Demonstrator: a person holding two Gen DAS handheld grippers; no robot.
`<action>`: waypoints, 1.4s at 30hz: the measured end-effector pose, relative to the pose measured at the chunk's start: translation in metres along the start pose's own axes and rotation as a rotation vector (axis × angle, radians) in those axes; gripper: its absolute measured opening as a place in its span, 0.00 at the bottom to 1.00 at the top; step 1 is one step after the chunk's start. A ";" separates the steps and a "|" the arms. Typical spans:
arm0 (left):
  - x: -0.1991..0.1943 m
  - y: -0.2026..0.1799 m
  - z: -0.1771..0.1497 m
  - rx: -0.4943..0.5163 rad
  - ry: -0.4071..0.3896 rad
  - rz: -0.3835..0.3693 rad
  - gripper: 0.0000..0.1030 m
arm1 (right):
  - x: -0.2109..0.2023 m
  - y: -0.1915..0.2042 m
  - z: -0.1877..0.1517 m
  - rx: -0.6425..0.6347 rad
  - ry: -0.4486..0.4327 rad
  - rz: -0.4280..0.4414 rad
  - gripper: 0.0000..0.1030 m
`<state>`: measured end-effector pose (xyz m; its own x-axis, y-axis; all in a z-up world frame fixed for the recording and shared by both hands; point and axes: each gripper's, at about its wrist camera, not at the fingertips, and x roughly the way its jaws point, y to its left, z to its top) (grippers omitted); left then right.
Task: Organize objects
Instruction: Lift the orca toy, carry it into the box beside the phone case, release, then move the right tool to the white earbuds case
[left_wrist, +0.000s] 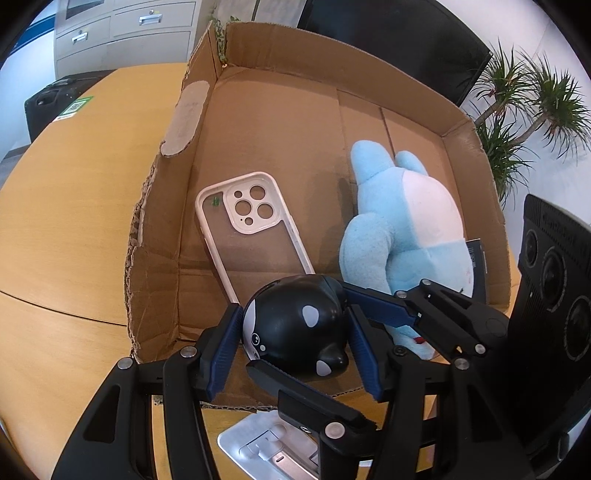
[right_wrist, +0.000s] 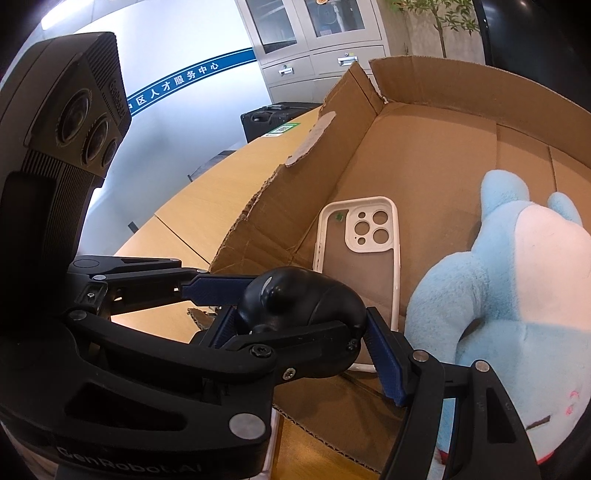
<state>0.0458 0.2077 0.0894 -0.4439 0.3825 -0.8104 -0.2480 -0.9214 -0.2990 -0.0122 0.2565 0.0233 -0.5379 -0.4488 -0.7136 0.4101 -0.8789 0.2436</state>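
box (left_wrist: 476, 147): on table (left_wrist: 74, 221), open top, near-left wall torn
phone case (left_wrist: 251, 229): flat on box floor, left part, camera holes toward far wall
plush toy (left_wrist: 402, 221): in box, right of phone case, apart from it
whale toy (left_wrist: 295, 328): over near edge of box, in front of phone case, left of plush toy
left gripper (left_wrist: 295, 347): pads either side of whale toy
right gripper (right_wrist: 299, 325): clamps same toy from right
suitcase (right_wrist: 273, 118): behind table, far left
cabinet (right_wrist: 325, 55): behind suitcase
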 end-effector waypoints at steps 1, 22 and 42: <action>0.001 0.001 0.000 -0.001 0.001 -0.001 0.53 | 0.002 0.000 0.000 0.001 0.003 -0.002 0.67; 0.019 0.018 -0.005 -0.033 0.035 -0.022 0.53 | 0.024 -0.002 -0.002 -0.009 0.059 -0.033 0.67; -0.085 0.007 -0.008 -0.022 -0.174 -0.030 0.92 | -0.083 0.007 0.000 -0.038 -0.102 -0.017 0.79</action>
<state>0.0889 0.1677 0.1522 -0.5794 0.4139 -0.7021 -0.2450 -0.9101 -0.3343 0.0349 0.2871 0.0841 -0.6166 -0.4495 -0.6463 0.4265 -0.8808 0.2056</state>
